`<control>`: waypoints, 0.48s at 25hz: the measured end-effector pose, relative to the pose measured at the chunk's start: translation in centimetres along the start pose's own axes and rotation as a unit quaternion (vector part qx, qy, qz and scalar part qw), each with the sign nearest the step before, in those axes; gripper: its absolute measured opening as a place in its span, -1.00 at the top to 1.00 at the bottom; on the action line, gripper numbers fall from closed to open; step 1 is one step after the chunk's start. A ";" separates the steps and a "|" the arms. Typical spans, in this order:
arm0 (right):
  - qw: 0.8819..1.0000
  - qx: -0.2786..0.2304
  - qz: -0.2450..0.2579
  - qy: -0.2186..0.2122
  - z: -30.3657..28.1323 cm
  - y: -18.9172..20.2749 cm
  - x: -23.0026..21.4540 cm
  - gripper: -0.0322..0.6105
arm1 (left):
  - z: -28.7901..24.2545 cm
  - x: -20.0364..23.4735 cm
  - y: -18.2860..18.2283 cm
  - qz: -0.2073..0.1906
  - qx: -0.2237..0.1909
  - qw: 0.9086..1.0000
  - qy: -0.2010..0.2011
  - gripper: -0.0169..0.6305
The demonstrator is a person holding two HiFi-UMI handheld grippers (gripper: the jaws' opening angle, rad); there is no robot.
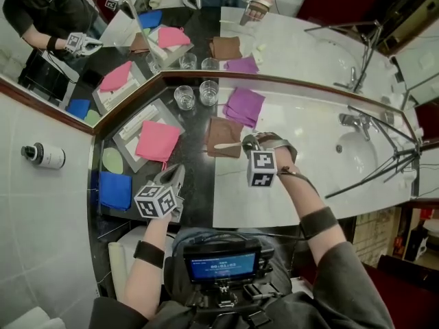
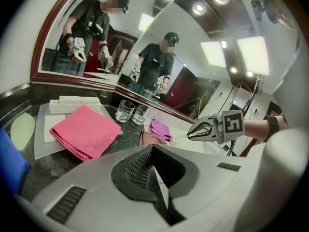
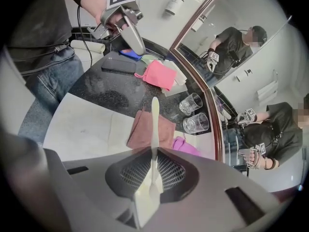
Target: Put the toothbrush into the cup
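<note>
A: Our right gripper pinches the toothbrush by its handle, over the brown cloth, tip pointing left.

B: The right glass sits farther off, left of that tip. We keep our left gripper near, jaws pressed together, empty.

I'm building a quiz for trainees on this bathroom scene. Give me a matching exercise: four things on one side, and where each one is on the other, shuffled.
1 toothbrush
2 pink cloth
3 blue cloth
4 purple cloth

A on the grey tray
B left end of the dark counter
C on the white counter
D between the fingers of the right gripper

Pairs: 1-D, 2-A, 3-B, 4-C
</note>
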State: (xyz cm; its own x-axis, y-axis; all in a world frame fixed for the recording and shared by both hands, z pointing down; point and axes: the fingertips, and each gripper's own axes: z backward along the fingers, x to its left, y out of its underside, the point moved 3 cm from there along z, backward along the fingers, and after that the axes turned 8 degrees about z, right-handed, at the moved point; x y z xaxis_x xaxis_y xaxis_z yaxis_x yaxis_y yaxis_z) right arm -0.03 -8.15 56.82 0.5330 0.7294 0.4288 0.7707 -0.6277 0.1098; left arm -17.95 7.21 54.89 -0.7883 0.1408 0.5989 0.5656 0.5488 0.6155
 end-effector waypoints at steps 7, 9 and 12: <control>0.998 0.035 0.013 0.041 -0.3 0.5 -6.1 0.70 | -1.2 0.1 -1.3 -0.014 0.001 1.000 0.001 0.94; 0.998 0.044 0.018 0.050 -0.6 0.5 -7.9 0.70 | -1.7 0.3 -2.0 -0.020 0.000 1.000 0.001 0.94; 0.996 0.051 0.014 0.065 -1.1 0.2 -10.3 0.70 | -2.6 0.6 -3.2 -0.026 -0.004 1.000 0.001 0.94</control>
State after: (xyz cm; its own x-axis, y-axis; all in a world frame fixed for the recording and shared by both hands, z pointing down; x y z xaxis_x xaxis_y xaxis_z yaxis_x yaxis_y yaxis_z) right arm -5.77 -16.13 53.44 0.5104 0.6664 0.5435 0.7912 -0.6115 0.0067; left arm -19.61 3.41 54.59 -0.8169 0.1109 0.5660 0.5251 0.5489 0.6504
